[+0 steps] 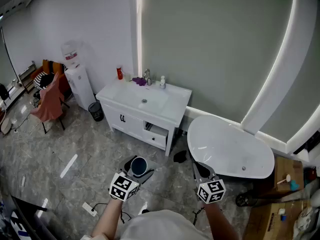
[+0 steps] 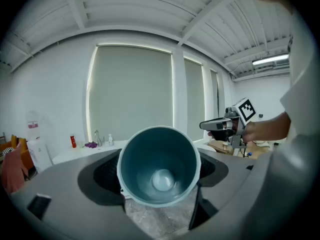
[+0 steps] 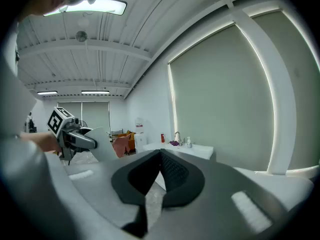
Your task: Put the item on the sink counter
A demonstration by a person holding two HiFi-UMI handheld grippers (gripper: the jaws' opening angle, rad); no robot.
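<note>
A blue-grey cup (image 2: 159,166) lies between the pads of my left gripper (image 2: 159,173), its open mouth facing the camera; the jaws stand wide and are shut on it. In the head view the cup (image 1: 139,166) and the left gripper (image 1: 134,169) hang low over the marble floor. The white sink counter (image 1: 172,104) stands farther ahead against the wall. My right gripper (image 1: 201,170) is held beside the left one. In its own view the right gripper (image 3: 161,156) has its pads together with nothing between them.
On the counter stand a red bottle (image 1: 119,73), a faucet (image 1: 147,76), a soap bottle (image 1: 162,82) and a purple thing (image 1: 138,81). A white bathtub (image 1: 227,149) lies to the right. A water dispenser (image 1: 77,79) and a chair with clothes (image 1: 50,101) are at the left.
</note>
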